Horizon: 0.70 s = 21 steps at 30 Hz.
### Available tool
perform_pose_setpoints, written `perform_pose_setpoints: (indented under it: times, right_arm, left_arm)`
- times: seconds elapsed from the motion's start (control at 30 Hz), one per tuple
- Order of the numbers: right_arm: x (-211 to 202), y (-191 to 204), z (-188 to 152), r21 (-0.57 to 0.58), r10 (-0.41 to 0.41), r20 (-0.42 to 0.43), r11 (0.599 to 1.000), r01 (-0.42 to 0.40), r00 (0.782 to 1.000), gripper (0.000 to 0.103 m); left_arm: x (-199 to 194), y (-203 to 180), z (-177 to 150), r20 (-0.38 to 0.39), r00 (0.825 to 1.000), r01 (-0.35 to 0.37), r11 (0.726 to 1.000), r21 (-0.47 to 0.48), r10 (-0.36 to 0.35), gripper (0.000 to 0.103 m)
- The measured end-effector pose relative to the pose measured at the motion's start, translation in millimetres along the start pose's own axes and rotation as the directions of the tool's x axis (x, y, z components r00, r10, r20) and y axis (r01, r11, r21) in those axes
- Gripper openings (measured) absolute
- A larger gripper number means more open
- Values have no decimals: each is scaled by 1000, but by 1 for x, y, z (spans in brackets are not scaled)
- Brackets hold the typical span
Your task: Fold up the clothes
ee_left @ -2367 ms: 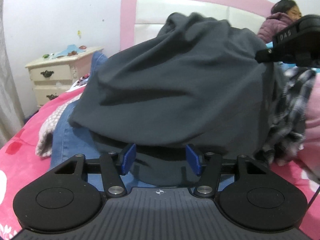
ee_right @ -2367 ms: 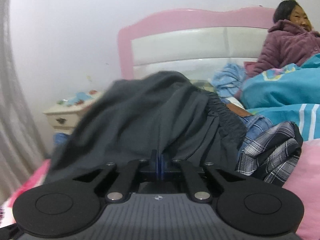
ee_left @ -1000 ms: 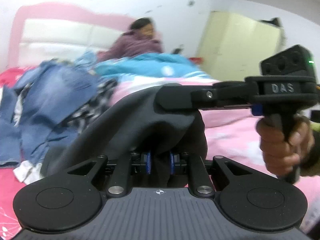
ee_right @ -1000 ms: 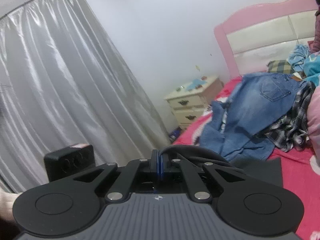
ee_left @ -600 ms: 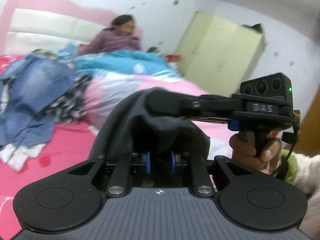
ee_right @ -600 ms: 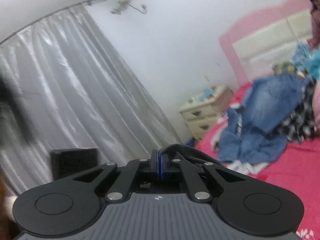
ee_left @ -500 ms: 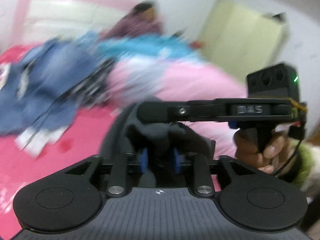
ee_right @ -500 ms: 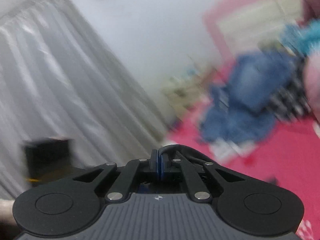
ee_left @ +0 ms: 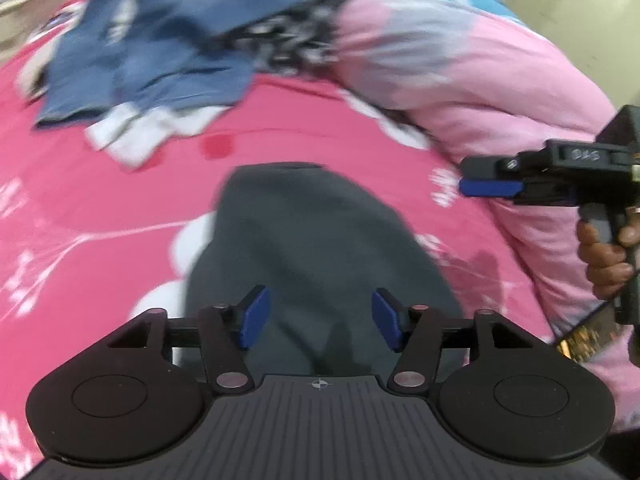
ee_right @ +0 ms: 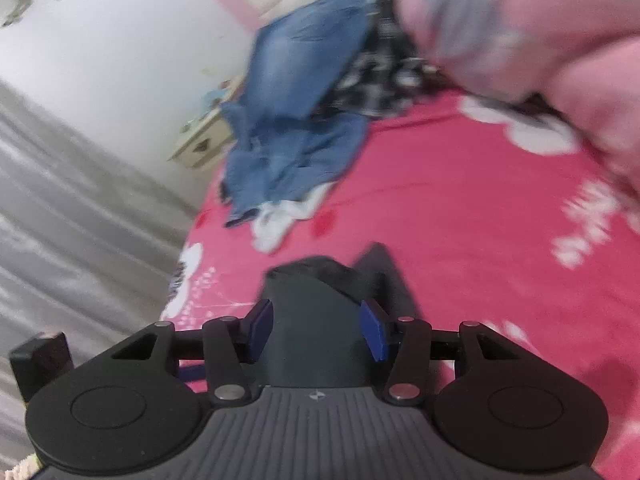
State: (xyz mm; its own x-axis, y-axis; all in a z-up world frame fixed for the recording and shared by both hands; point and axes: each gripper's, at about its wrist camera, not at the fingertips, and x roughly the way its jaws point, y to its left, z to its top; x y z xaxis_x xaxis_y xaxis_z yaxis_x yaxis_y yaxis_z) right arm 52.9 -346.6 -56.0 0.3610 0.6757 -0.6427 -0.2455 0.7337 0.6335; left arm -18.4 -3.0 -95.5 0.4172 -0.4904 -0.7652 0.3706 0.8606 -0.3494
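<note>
1. Inspecting your left gripper [ee_left: 318, 322], you have its blue pads spread wide with nothing between them; it hangs above the near end of the dark grey garment [ee_left: 312, 248].
2. Your right gripper [ee_right: 316, 330] shows the same: pads parted, empty, the grey cloth passing beneath the gap. In the left view it appears side-on at the right edge, held clear of the cloth.
3. The garment lies on the pink bedsheet [ee_left: 100, 208], stretched away from you in a long strip that narrows to a roughly squared far end. In the right view that far end is bunched, with one pointed corner [ee_right: 376, 254] sticking out to the side.
4. A heap of blue denim [ee_left: 160, 52] and a white item [ee_left: 148, 132] sit well beyond it; a pink quilt [ee_left: 500, 80] rises along the right. None touches the grey piece.
5. Handling judgement: the fabric looks soft, thin and limp, light to lift, likely to sag and slide when raised. It will not hold a crease unaided.
6. Grip advice: take the two near corners or the near hem, one gripper each, pinching a single clean edge rather than a bunched wad.
7. Risk: the rumpled far end may fold unevenly unless you flatten it first.
8. Both views are motion-blurred; fine seam detail cannot be confirmed.
</note>
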Motion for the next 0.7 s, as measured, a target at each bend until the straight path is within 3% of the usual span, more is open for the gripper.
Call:
perform_pose_setpoints:
  times: [0.1,0.2,0.3,0.47,0.53,0.6,0.7]
  right_arm:
    - [-10,-21,-22,60,-53,-5,997,53,999,51]
    - [-11,-32,-45,67,-119,-3,991,118,993,51]
    - [-5,-33,-59,36,-161,-13,986,161,987,51]
    - [-1,-26,-68,-56,-178,-20,983,177,984,51]
    - [3,-21,-67,-115,-189,-21,976,185,982,51]
    - [6,-20,-66,-136,-189,-21,973,185,982,51]
    - [9,-20,-64,-132,-180,-23,976,175,983,51]
  left_arm:
    - [16,-27,-1,-32,998,64,997,41,-63,69]
    - [40,-52,1,-94,994,56,997,60,-51,69]
    - [69,-60,2,-142,990,2,999,39,4,68]
    - [86,-46,-5,-166,985,-51,997,-54,41,42]
    - [83,-37,-8,-162,986,-52,993,-105,34,18]
    - [80,-27,-11,-158,987,-52,986,-156,27,5]
    - [75,-12,-14,-151,988,-52,971,-232,17,0]
